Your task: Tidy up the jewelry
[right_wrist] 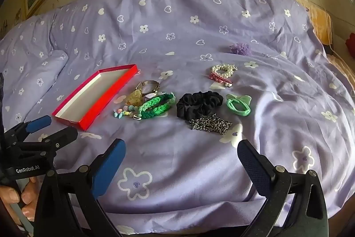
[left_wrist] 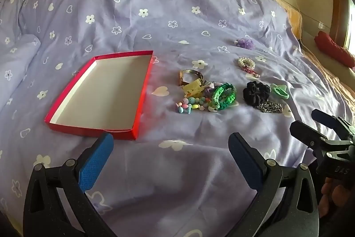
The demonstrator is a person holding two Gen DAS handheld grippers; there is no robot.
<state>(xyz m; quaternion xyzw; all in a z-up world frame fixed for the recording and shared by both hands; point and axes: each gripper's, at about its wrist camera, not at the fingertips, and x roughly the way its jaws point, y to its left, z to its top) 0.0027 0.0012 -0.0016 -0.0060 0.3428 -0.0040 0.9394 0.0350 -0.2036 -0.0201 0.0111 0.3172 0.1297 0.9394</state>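
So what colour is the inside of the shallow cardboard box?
White inside the red-walled shallow cardboard box, clearest in the left wrist view.

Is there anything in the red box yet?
Empty. The red box shows only its bare white bottom in both views, and all the jewelry, like the green braided bracelet, lies outside on the purple bedspread.

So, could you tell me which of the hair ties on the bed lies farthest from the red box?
The purple scrunchie. It sits alone beyond the pearl bracelet, well apart from the black scrunchie and the mint green hair tie, which lie closer to the red box.
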